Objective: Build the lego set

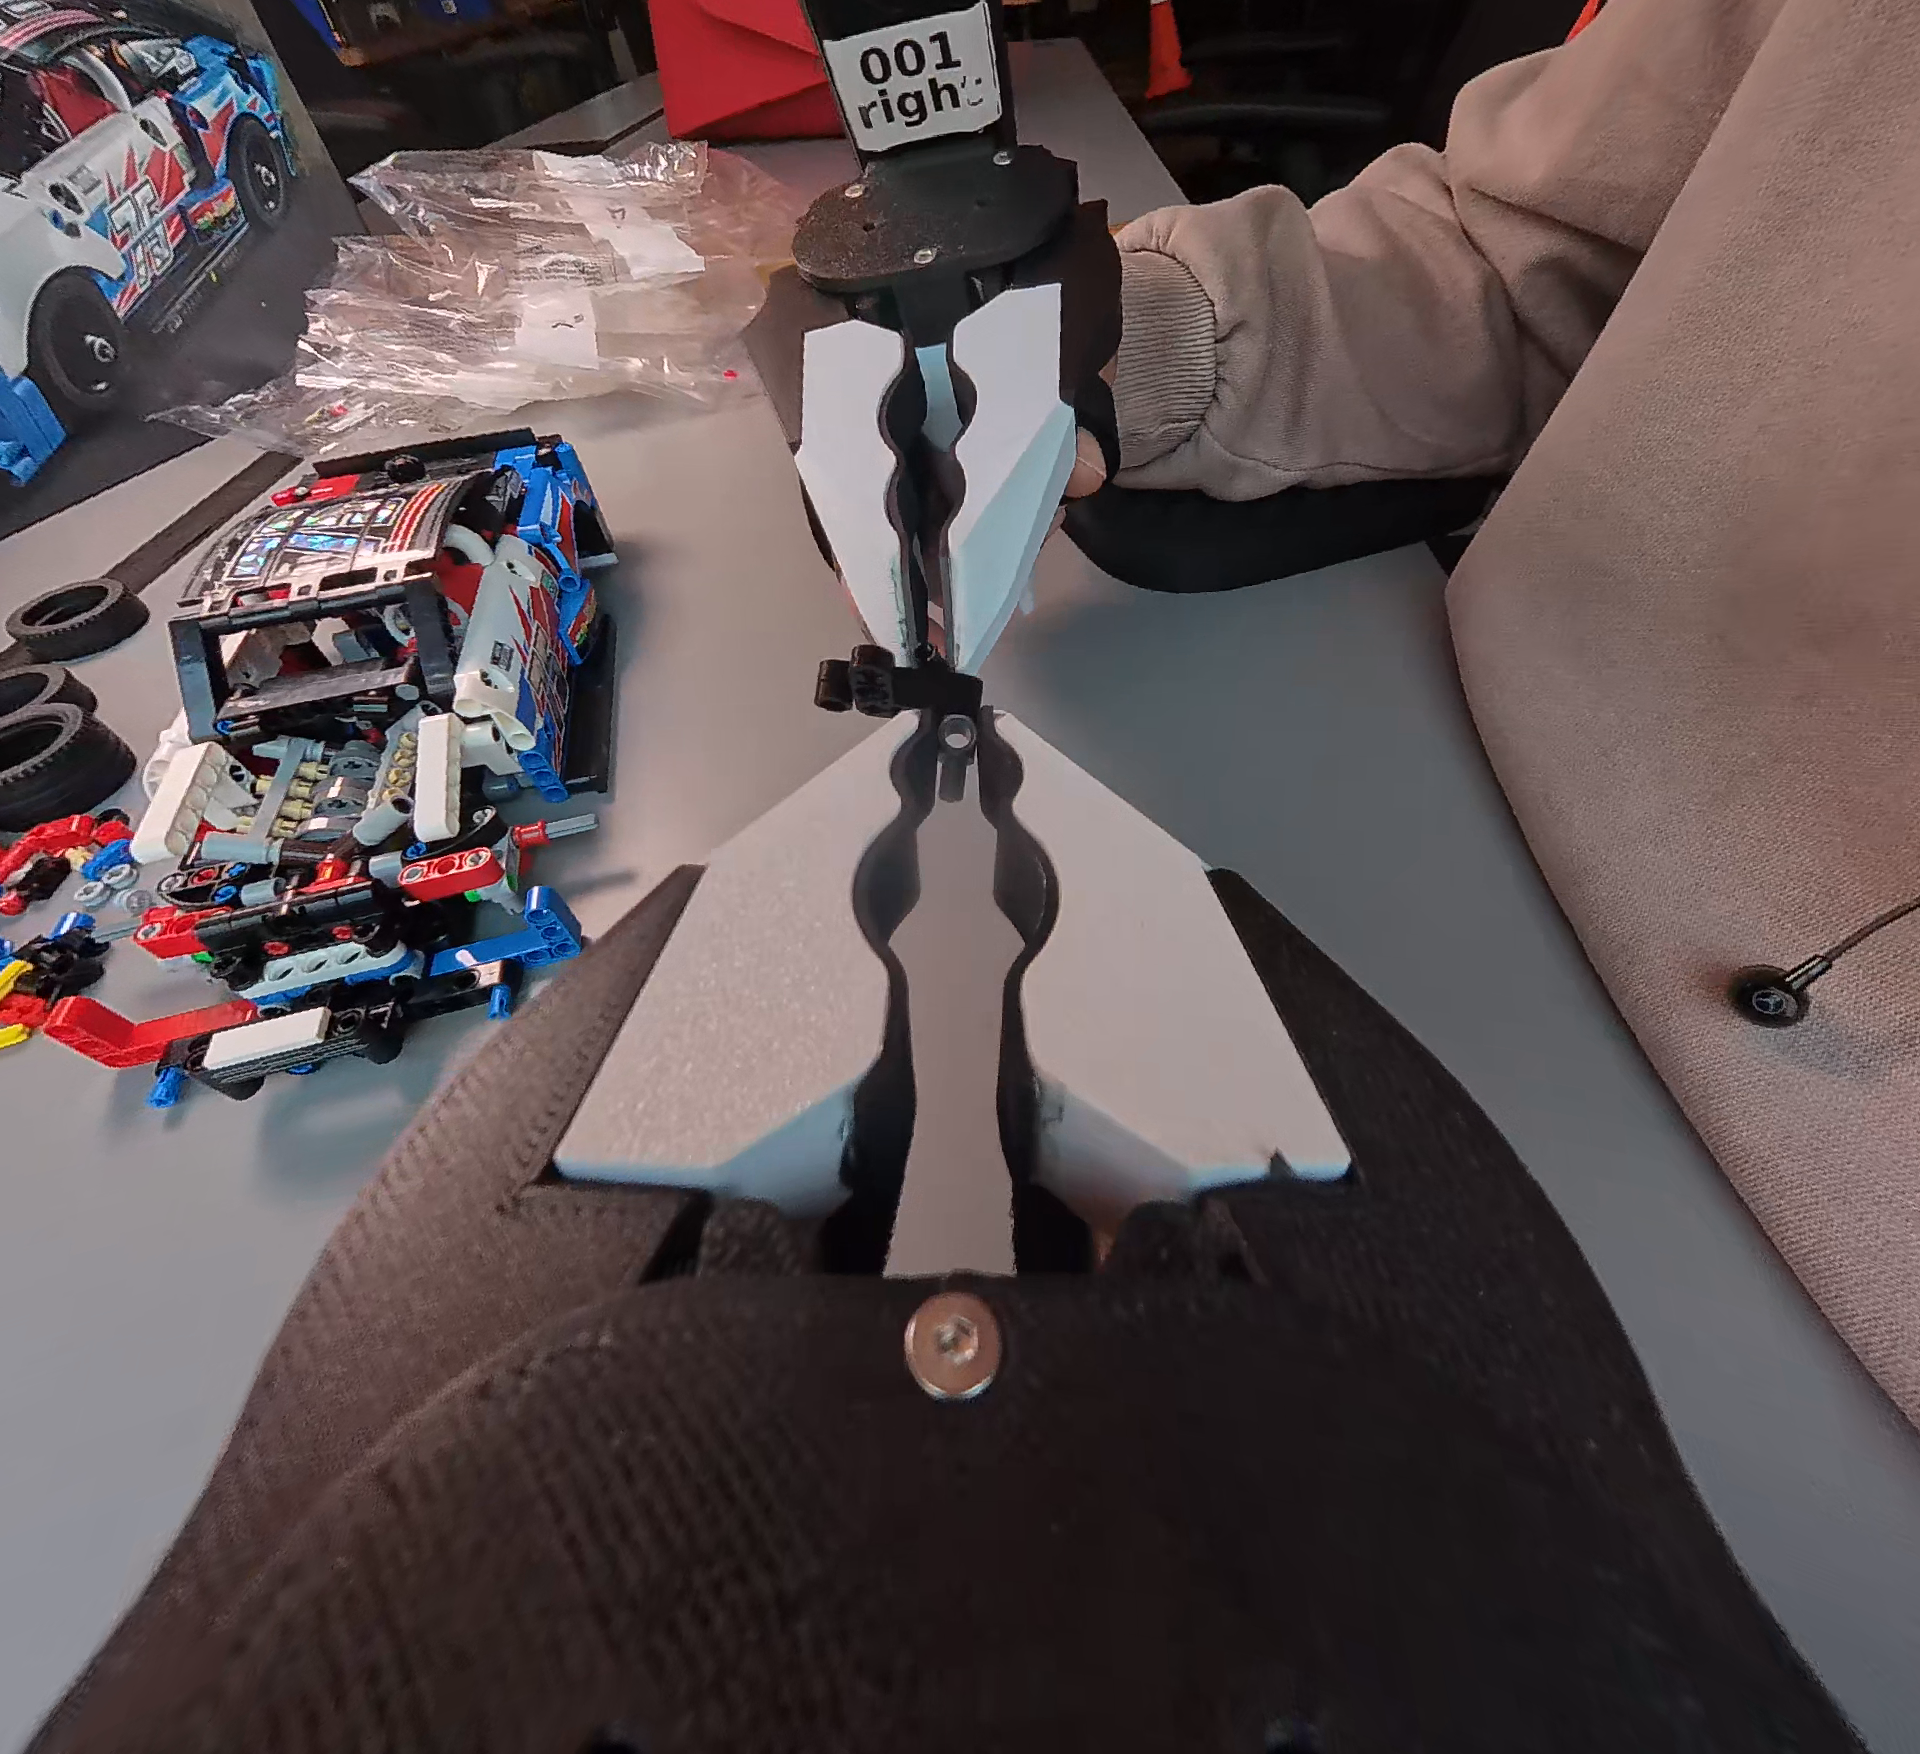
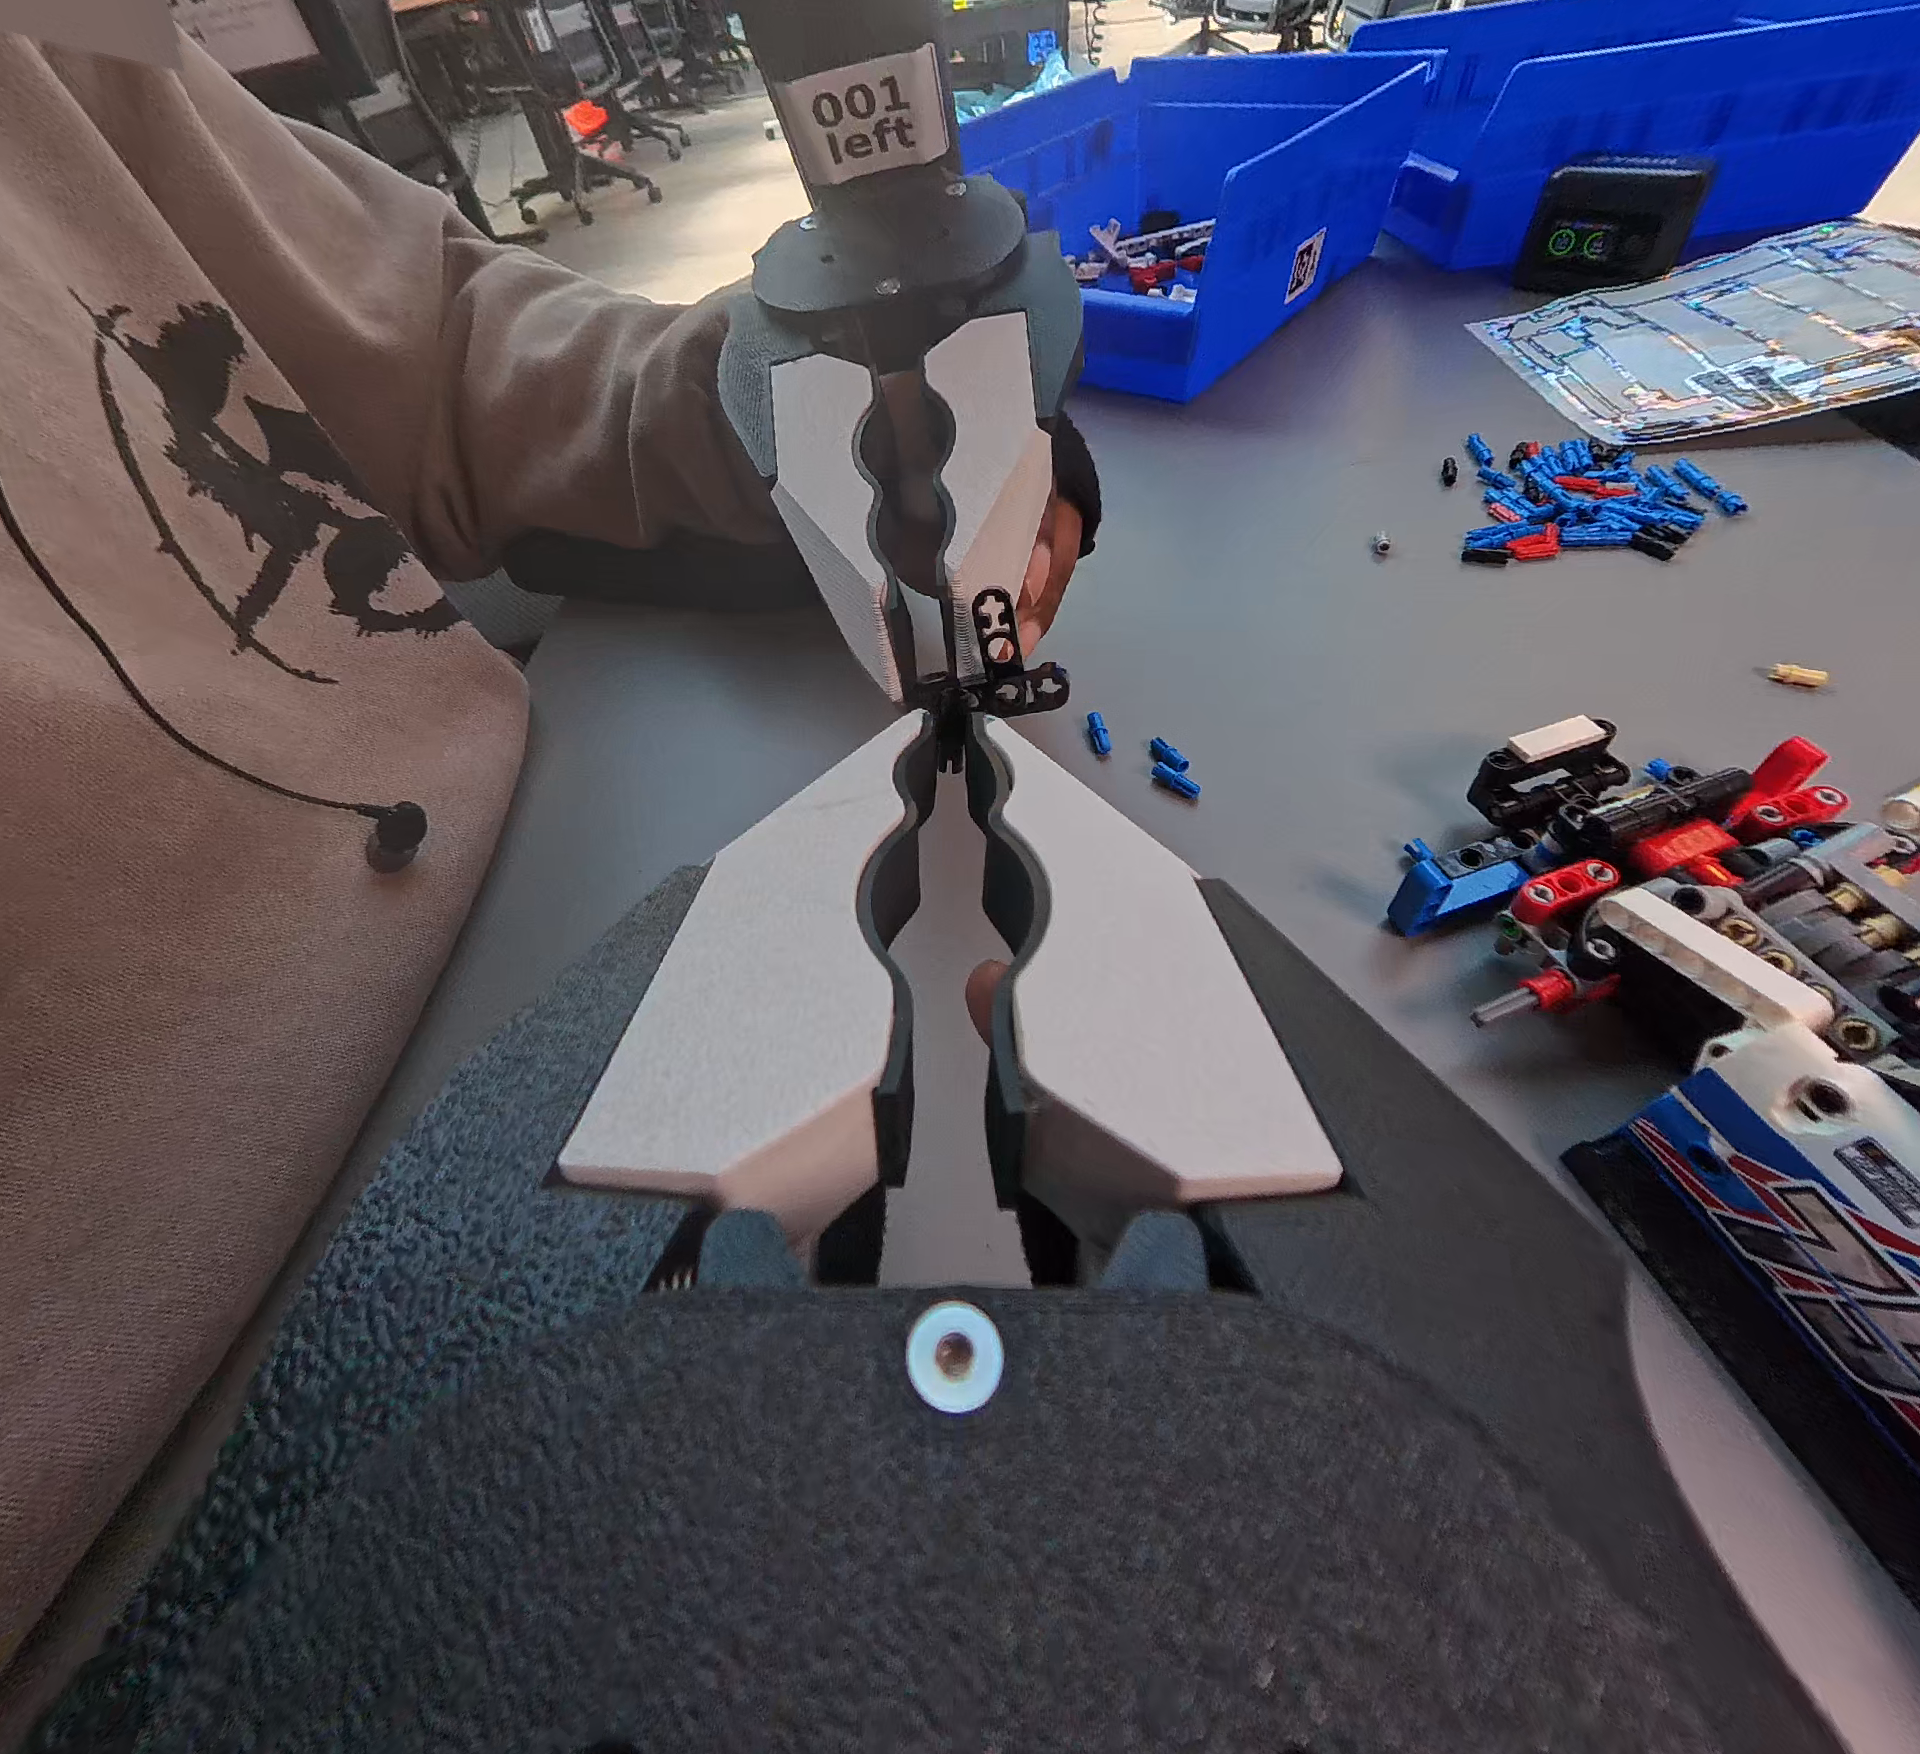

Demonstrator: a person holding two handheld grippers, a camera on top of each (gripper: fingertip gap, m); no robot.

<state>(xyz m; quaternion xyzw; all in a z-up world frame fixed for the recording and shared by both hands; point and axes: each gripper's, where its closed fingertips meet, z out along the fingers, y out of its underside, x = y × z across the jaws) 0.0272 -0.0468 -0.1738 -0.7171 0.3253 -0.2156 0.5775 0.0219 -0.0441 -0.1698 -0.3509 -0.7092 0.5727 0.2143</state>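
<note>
**Q:** Left gripper [image 1: 954,748] is closest to my cam here, pinched shut on a small black pin connector [image 1: 954,736]. Where's the mating piece?

**A:** Straight ahead, tip to tip. Right gripper [image 1: 928,655] is clamped on the black cross piece [image 1: 896,684], whose long axis runs sideways, across the connector's upright one. Both hover above the worktop [image 1: 1299,769]; the half-built car [image 1: 395,665] sits well off to my left. I reckon it's 1 short push forward.

Bare table [image 1: 1299,821] right of car [image 1: 395,665]
</note>
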